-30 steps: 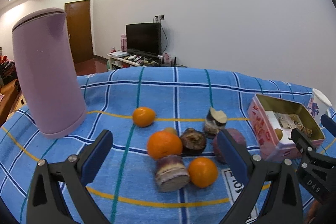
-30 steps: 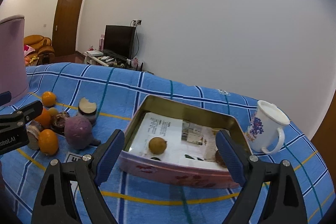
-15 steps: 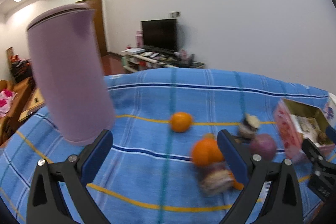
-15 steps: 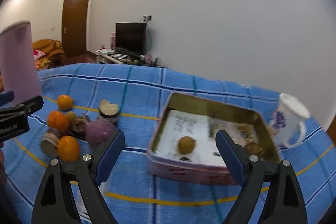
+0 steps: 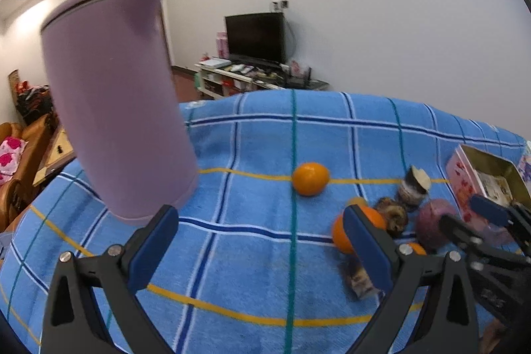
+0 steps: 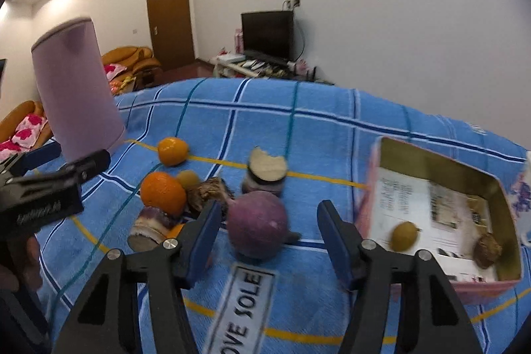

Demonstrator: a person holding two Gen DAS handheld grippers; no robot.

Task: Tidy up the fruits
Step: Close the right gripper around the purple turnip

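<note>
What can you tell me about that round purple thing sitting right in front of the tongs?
The purple fruit is round, dull reddish-purple and smooth-skinned, with a small dark stub poking out low on its right side. It rests on the blue checked cloth, between the fruit pile and the pink tin. The right tongs have just been closing with it between the blue pads, which show gaps either side, so it is not gripped yet. Blur hides finer detail.

right tool (image 6: 268, 233) – jaws just narrowing, clear of purple fruit (image 6: 258, 224) | tin (image 6: 444, 161) right
</note>
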